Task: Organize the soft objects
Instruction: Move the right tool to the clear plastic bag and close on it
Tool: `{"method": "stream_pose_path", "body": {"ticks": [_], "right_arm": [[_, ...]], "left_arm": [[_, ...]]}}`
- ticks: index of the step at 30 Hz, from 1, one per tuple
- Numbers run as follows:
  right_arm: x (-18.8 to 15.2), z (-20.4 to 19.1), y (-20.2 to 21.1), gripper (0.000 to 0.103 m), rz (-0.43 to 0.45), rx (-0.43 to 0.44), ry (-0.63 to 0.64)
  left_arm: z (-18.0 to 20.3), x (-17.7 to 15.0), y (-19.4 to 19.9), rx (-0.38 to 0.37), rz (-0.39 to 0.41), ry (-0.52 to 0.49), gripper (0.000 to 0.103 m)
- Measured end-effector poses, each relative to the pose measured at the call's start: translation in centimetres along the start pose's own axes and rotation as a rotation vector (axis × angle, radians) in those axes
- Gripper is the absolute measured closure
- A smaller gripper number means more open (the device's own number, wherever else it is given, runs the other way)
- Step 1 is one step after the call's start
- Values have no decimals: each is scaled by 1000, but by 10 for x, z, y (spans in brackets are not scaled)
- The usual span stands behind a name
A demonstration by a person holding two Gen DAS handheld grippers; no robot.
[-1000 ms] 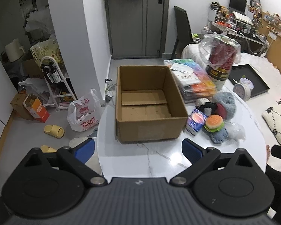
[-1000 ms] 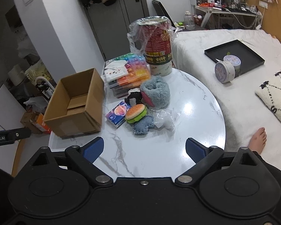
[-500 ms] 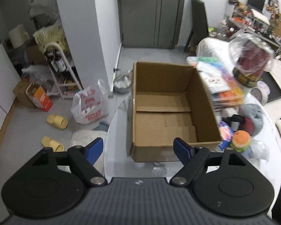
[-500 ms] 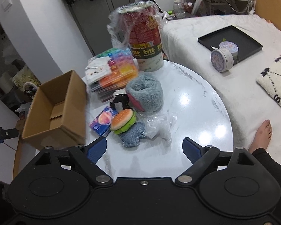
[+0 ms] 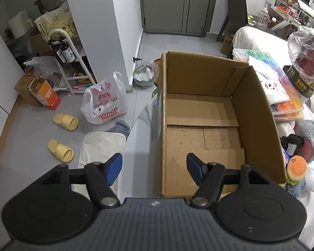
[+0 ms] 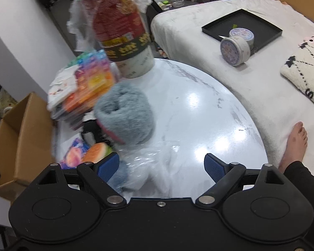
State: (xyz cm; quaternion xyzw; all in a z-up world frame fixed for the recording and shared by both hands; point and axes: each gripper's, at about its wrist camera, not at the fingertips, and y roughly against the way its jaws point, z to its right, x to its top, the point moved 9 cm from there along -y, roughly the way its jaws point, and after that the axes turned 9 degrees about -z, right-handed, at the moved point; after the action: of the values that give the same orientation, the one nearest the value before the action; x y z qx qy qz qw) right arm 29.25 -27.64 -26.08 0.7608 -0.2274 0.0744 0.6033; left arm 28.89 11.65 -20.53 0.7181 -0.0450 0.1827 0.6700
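Observation:
An open, empty cardboard box [image 5: 255, 113] stands on the white marble table [image 5: 140, 146]. My left gripper [image 5: 154, 165] hovers over the box's near left corner. Its jaws are closing with the box's left wall between them, and the pads are clear of it. To the right of the box lie soft toys: a grey fuzzy roll [image 6: 123, 115], a burger plush [image 6: 97, 149] and a small blue fuzzy piece [image 6: 117, 175]. My right gripper [image 6: 162, 166] is open just above a crumpled clear plastic bag [image 6: 157, 163] beside them. Its fingers touch nothing.
A red canister wrapped in plastic [image 6: 123, 33] and a stack of colourful cases [image 6: 92, 81] stand behind the toys. A bed with a black tray [image 6: 242, 27], a round tin [image 6: 235, 50] and a person's bare foot [image 6: 295, 144] lies to the right. Slippers [image 5: 66, 122] and a shopping bag [image 5: 104, 104] sit on the floor, left.
Both grippers have moved forward and down. The left one now sits over the box's near left corner with narrower jaws. The right one has closed in on the toy pile.

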Motion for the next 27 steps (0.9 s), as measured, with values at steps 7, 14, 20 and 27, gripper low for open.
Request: {"method": "stream_pose_path", "body": {"ticks": [7, 14, 20, 27], "right_arm": [[-1, 3, -19, 16, -6, 11, 13], [0, -2, -30, 49, -9, 56, 28], [-3, -2, -24, 69, -5, 82, 42], [-16, 2, -12, 73, -19, 83, 24]], "left_arm": [[4, 3, -21, 8, -49, -13, 57], [4, -3, -31, -16, -76, -20, 94], [9, -9, -25, -19, -53, -42, 94], [8, -29, -17, -27, -62, -41, 94]]}}
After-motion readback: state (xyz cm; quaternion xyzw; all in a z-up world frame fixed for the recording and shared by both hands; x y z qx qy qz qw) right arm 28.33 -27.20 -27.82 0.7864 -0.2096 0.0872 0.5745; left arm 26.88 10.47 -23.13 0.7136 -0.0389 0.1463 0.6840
